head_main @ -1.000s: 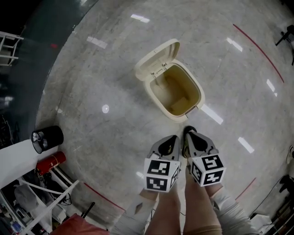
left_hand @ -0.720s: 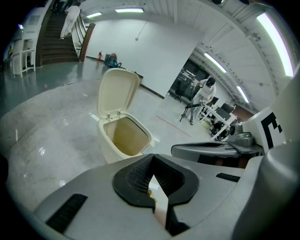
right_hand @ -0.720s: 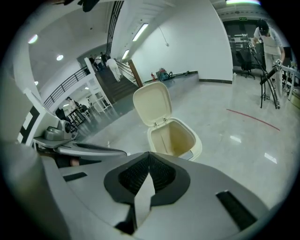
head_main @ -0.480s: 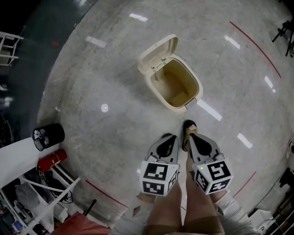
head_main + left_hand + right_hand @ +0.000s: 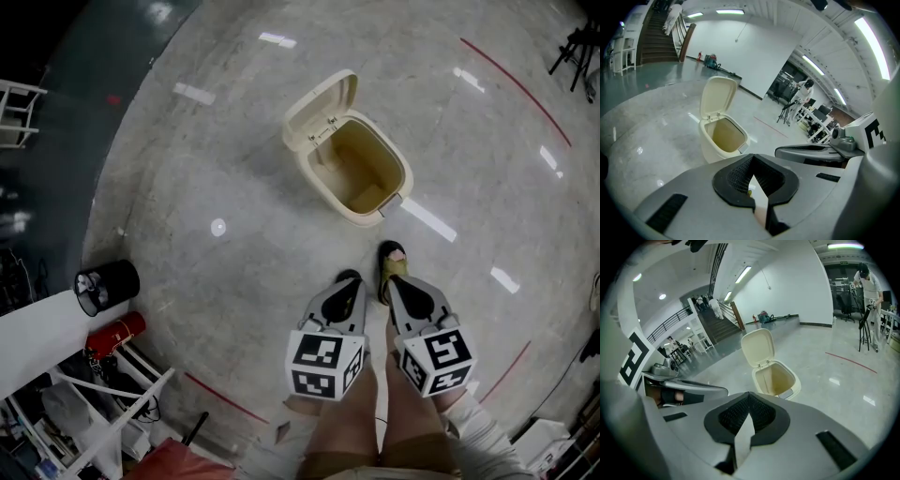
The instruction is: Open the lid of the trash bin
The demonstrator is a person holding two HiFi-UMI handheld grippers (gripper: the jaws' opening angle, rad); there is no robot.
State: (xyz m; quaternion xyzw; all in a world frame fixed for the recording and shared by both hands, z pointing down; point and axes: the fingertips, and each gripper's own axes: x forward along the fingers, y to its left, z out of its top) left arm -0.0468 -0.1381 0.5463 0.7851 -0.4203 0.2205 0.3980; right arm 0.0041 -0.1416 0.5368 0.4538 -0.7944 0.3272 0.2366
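The cream trash bin [image 5: 361, 173] stands on the pale floor with its lid [image 5: 321, 101] tipped up and back, so the empty yellowish inside shows. Both grippers hover well short of it, above the person's legs and feet. My left gripper [image 5: 347, 286] and my right gripper [image 5: 394, 281] point toward the bin side by side. The left gripper view has the bin [image 5: 723, 140] ahead beyond my left gripper [image 5: 752, 161], whose jaws are shut on nothing. In the right gripper view the bin [image 5: 776, 378] and its raised lid [image 5: 758, 348] lie ahead of my right gripper [image 5: 749, 397], also shut and empty.
A black cylindrical can [image 5: 106, 284] and a red cylinder [image 5: 114, 334] lie at the left beside a white tabletop [image 5: 37, 337]. Red lines [image 5: 516, 89] mark the floor. A tripod [image 5: 574, 42] stands at the far right. A person [image 5: 867, 282] and a staircase [image 5: 717, 324] are in the distance.
The bin has slid slightly farther up the head view and both grippers sit a little lower in it. The lid stays open and both jaws stay shut.
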